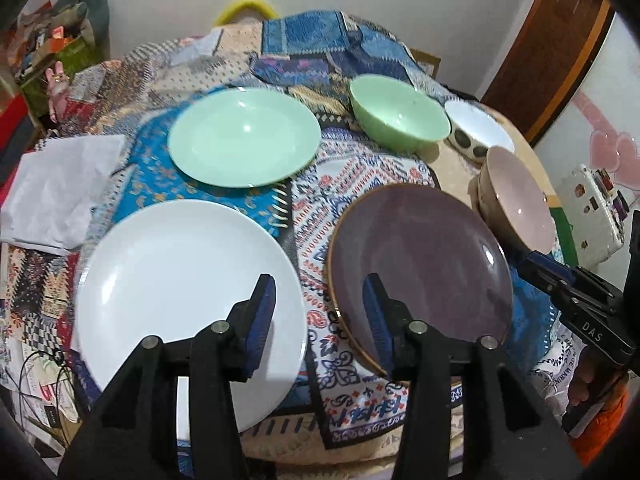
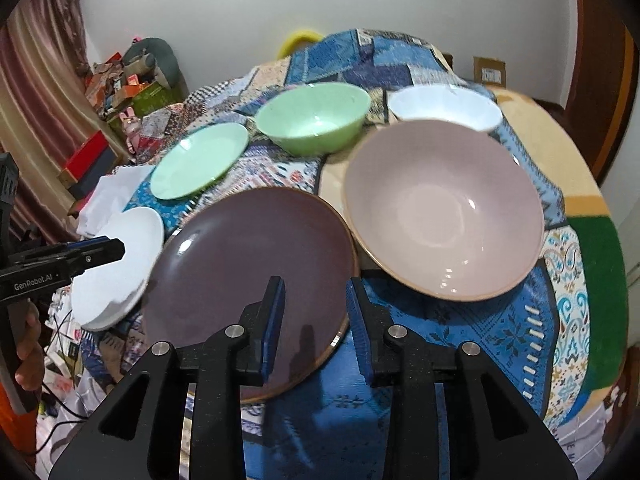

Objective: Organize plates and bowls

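Nearest the left wrist lens, the left gripper [image 1: 320, 312] hangs with its jaws apart and nothing between them, over the cloth [image 1: 316, 248] gap between the white plate [image 1: 176, 280] at lower left and the purple plate [image 1: 432, 248] at lower right. In the right wrist view, the right gripper [image 2: 316, 312] also stands a little open and empty, above the purple plate's near rim. Further up the frame sit the green plate [image 1: 244, 136], green bowl [image 1: 400, 116], white bowl [image 1: 480, 128] and pink bowl [image 1: 520, 200], each separate on the table; nothing is stacked. My reading is that sorting has barely begun and both tools are between picks. Next comes choosing one piece, probably a plate, and pinching its rim at a shallow angle, since flat glazed rims can slip from the pads.
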A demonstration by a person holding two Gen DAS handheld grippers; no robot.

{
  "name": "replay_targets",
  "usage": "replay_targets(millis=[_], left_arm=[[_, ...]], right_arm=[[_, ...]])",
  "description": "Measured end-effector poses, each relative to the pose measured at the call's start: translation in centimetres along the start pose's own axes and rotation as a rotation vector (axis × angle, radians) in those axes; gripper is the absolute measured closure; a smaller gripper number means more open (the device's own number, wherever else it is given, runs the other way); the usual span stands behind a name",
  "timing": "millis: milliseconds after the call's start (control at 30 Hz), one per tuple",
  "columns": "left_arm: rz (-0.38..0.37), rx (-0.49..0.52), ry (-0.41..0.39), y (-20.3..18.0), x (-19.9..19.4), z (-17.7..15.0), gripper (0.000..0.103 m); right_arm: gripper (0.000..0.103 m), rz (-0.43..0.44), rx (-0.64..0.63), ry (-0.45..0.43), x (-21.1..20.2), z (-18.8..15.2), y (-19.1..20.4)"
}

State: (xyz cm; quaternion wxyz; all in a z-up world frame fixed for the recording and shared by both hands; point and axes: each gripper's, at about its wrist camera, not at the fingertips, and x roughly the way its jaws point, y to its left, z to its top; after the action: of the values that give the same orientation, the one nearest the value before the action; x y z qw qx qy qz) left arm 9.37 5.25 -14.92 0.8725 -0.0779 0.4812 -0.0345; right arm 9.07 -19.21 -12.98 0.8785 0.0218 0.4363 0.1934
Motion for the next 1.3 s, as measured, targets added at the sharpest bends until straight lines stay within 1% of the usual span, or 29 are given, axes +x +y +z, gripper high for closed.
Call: replay_targets(millis=[100,233,300,500,633,700,800,900,1033,1100,1300], left_arm=[[0.027,0.001,-0.038,0.6,-1.6,0.0,0.051],[0.066,-0.002,-0.083,1.8,-3.5,-0.2,0.048],[0.08,-0.011,-0.097,2.5,-4.2,-0.3,0.043],[0.132,-0.055,-0.117,5.4,-5.3,-0.9,0.04],[0.165,-0.086,-0.103,7.8,-5.1,-1.3,0.038],[0.182,-0.103,-0.092,9.0,-4.8,-1.7,0.037],[0.199,-0.141,-0.071,11.2,-4.2,-2.3,0.036],[0.202,-0.184,-0.049,13.3,-3.5,-3.0,0.036],[0.207,-0.218,-0.026,15.6,-2.6,-3.8,0.036],[0.204,-0.221,-0.013,16.1,-2.2,-4.1,0.036],[0.16,-0.233,0.028,17.1,-0.6,-4.8,0.036]], right_arm=[[0.074,0.016,-0.024,-0.02,-0.4,0.5,1.1],[0.074,0.031,-0.069,-0.031,-0.2,1.2,3.0],[0.074,0.038,-0.089,-0.034,0.1,1.5,3.9],[0.074,0.071,-0.162,-0.027,1.2,2.1,6.9],[0.073,0.117,-0.182,-0.006,2.4,2.8,8.7],[0.06,0.135,-0.19,0.0,2.9,3.1,9.5],[0.052,0.138,-0.221,-0.005,3.5,3.3,11.0],[0.047,0.149,-0.257,0.013,4.6,3.7,12.5],[0.044,0.149,-0.306,0.049,6.5,3.9,14.3],[0.044,0.147,-0.327,0.068,7.3,3.9,15.0],[0.044,0.173,-0.369,0.163,10.6,3.9,16.3]])
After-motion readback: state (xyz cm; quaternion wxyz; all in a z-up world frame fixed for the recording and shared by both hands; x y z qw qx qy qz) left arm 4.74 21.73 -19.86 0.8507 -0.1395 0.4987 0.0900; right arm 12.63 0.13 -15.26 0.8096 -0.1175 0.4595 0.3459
